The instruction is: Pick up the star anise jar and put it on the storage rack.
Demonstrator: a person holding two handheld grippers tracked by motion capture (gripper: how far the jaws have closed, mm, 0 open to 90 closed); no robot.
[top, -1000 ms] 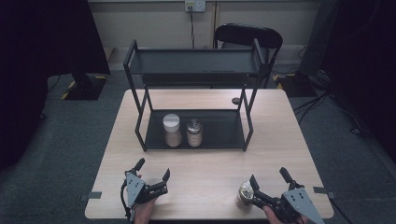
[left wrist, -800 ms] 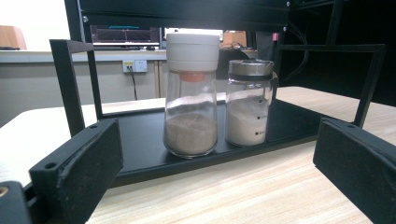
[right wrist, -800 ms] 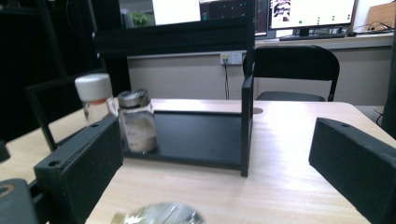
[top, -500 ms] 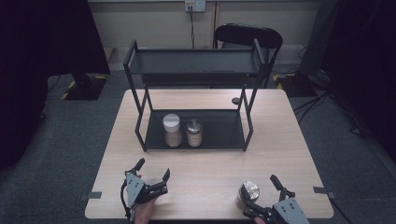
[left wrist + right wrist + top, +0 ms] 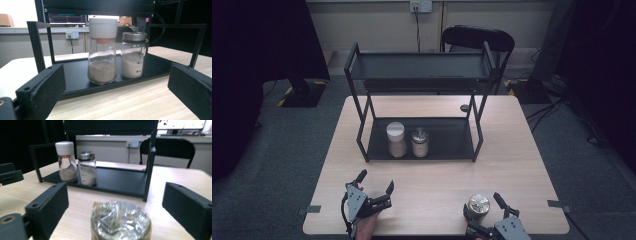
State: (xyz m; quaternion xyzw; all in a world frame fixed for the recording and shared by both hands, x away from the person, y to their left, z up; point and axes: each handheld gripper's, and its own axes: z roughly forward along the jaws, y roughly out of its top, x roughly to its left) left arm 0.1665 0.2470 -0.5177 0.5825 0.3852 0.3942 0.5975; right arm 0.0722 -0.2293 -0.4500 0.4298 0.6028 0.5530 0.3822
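Since a second ago the right gripper [image 5: 488, 205] has slid down to the bottom right edge of the high view, its jaws spread and released around the foil-topped jar [image 5: 478, 205], which stands between them without touching either. The left gripper [image 5: 374, 181], low left, has not shifted; its jaws gape empty. There are three jars: the white-capped jar [image 5: 396, 139] and steel-capped jar [image 5: 419, 142] sit side by side on the black rack's [image 5: 422, 73] lower shelf, mid-frame.

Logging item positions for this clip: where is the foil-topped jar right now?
In the high view the foil-topped jar stands on the table's near right edge, between the open jaws of the right gripper, apart from the rack.
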